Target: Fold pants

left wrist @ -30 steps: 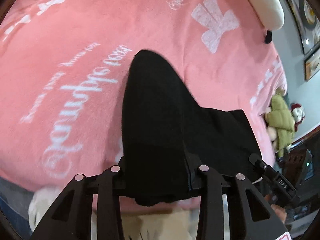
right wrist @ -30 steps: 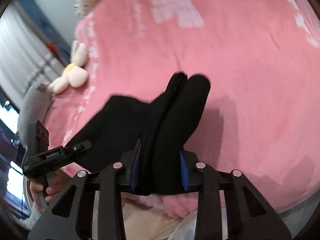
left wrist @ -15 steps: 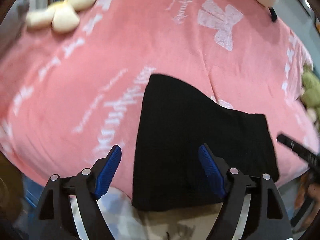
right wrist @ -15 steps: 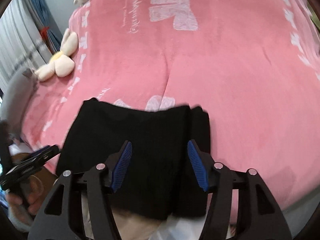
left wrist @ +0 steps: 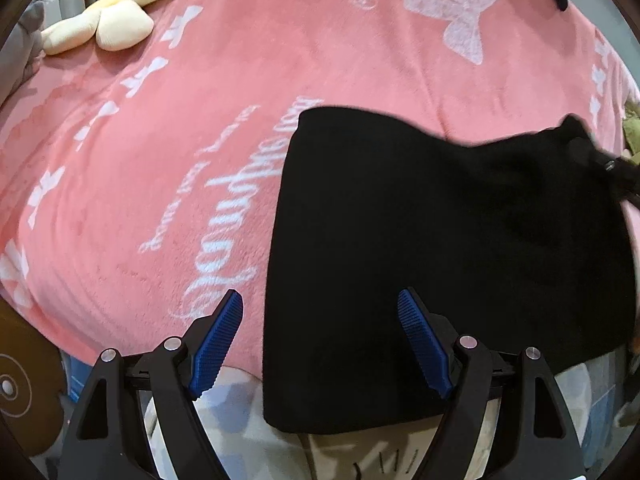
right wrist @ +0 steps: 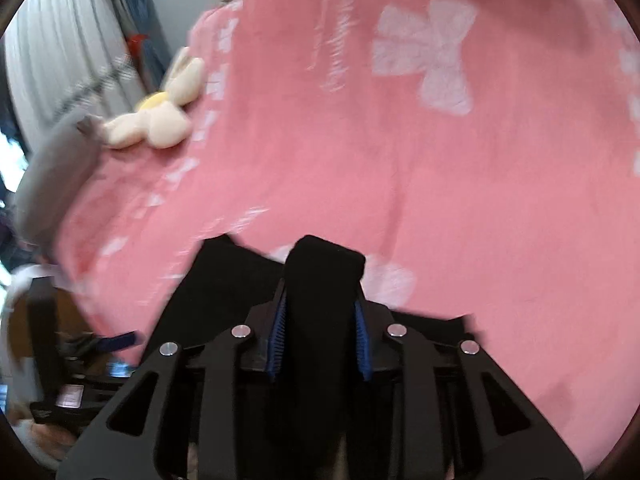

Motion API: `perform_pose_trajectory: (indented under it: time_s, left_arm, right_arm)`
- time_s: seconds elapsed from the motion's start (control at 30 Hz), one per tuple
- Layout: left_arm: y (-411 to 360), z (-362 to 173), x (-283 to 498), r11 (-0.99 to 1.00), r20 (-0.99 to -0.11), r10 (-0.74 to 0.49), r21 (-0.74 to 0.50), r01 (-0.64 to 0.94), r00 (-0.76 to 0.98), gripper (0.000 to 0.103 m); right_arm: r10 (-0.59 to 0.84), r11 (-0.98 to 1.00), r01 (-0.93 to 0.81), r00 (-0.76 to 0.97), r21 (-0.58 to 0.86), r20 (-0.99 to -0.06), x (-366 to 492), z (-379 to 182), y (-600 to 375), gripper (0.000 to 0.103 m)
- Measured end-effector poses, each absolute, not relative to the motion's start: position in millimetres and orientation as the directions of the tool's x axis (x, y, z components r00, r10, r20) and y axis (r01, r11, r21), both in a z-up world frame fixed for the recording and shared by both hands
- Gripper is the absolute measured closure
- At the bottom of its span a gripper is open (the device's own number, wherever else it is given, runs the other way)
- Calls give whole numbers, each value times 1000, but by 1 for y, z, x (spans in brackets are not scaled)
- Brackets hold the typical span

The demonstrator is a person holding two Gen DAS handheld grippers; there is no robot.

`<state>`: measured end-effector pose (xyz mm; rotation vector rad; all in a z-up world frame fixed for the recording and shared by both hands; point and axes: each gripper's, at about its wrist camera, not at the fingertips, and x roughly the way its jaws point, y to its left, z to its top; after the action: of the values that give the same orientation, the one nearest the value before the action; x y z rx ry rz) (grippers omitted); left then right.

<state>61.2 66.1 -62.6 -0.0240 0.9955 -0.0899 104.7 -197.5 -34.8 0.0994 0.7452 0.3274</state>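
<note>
The black pants lie as a flat folded rectangle on the pink blanket, near the bed's front edge. My left gripper hovers open over their left edge, its blue pads touching nothing. In the right wrist view, my right gripper is closing on a raised fold of the pants, and its blue pads press the cloth from both sides. The rest of the pants spreads to the left below it. The left wrist view shows the right gripper as a dark blur at the pants' far right corner.
A cream plush toy lies at the blanket's far left, also visible as the cream toy beside a grey pillow. White curtains hang behind. A green plush peeks in at the right edge.
My left gripper let go of the pants and opened wide. The pants dropped flat onto the blanket. My right gripper opened, then closed again on a fold and raised it.
</note>
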Motion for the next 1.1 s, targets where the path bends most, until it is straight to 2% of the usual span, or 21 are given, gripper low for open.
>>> perform_pose_trajectory:
  time_s: [0.07, 0.13, 0.23, 0.3, 0.4, 0.43, 0.47, 0.5, 0.57, 0.63, 0.8, 1.0, 1.1]
  left_arm:
    - [68, -66, 62, 995, -841, -98, -74, 67, 532, 23]
    - [67, -67, 63, 994, -843, -104, -79, 69, 529, 22]
    - [65, -67, 63, 995, -843, -91, -58, 78, 530, 22]
    - [66, -65, 63, 995, -842, -99, -67, 80, 530, 22]
    - [72, -59, 60, 993, -836, -114, -92, 68, 537, 22]
    - [74, -57, 58, 993, -832, -116, -96, 64, 542, 22]
    - [79, -53, 55, 993, -826, -115, -101, 56, 552, 22]
    - [85, -48, 52, 993, -821, -114, -106, 47, 559, 22]
    - [98, -42, 48, 993, -815, -107, -114, 23, 569, 22]
    - [110, -38, 47, 994, -816, -93, -111, 3, 571, 22]
    - [135, -43, 49, 993, -824, -74, -111, -33, 562, 22]
    - [138, -47, 52, 991, -826, -102, -135, -19, 555, 22]
    - [135, -50, 54, 990, -826, -112, -143, -13, 553, 22]
  right_arm:
    - [155, 983, -179, 639, 51, -754, 123, -70, -205, 68]
    - [64, 995, -98, 555, 11, -829, 134, -102, -217, 67]
    - [125, 992, -79, 681, 98, -721, 100, -64, -217, 67]
    - [208, 978, -134, 714, 160, -669, 86, -43, -207, 68]
    - [436, 899, -324, 604, 295, -667, 87, -35, -165, 75]
    - [459, 886, -354, 580, 300, -673, 89, -36, -153, 78]
    - [479, 873, -382, 555, 303, -680, 93, -40, -139, 84]
    - [493, 860, -412, 525, 300, -694, 101, -46, -122, 89]
    - [516, 845, -430, 494, 319, -700, 109, -56, -103, 90]
    - [548, 826, -429, 459, 366, -699, 132, -69, -84, 90]
    - [528, 827, -444, 404, 344, -747, 177, -117, -22, 91]
    - [557, 821, -430, 461, 375, -691, 169, -84, -36, 90]
    - [510, 845, -414, 435, 339, -742, 177, -94, -31, 90]
